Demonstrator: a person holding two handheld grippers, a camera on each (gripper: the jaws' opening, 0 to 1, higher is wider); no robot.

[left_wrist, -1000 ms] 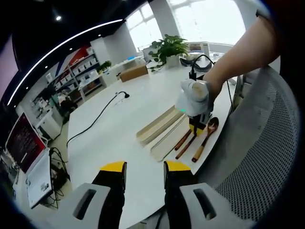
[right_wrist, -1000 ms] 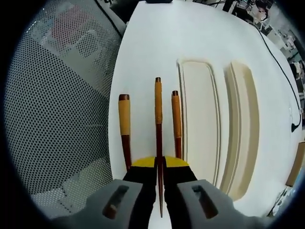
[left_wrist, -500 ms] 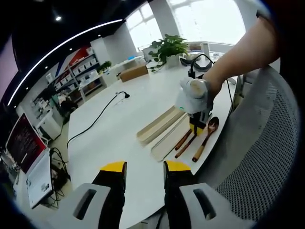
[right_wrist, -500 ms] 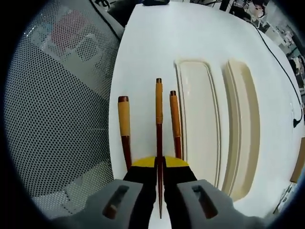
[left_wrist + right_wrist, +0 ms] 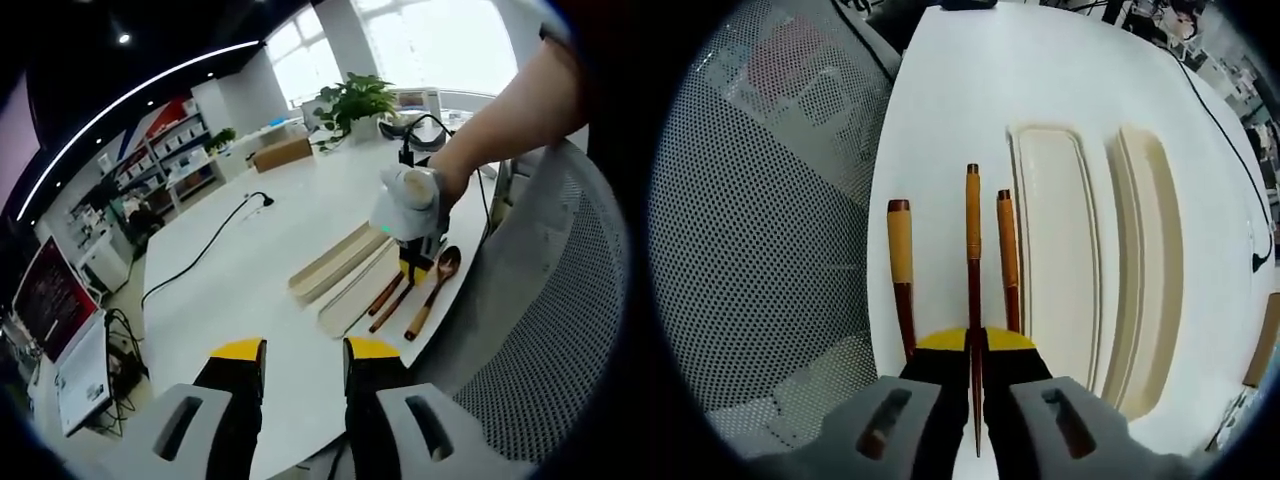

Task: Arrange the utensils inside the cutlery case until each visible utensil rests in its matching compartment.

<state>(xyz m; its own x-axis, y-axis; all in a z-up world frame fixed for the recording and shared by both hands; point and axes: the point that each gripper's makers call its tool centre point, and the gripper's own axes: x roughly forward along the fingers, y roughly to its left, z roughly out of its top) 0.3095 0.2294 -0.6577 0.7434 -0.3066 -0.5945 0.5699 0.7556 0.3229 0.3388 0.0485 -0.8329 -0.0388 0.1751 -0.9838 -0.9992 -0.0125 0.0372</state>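
The right gripper [image 5: 975,345] was clamped on the middle utensil [image 5: 973,235], its long axis running straight ahead along the jaws. The cutlery case [image 5: 1058,260] lay just right of it (parallel). The left gripper [image 5: 305,352] hung empty, jaws apart, far from the spoon [image 5: 432,288], whose bowl showed there.

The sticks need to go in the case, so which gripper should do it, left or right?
Right. The right gripper is shut on the middle stick, beside the cutlery case. The left gripper hangs open, far off.
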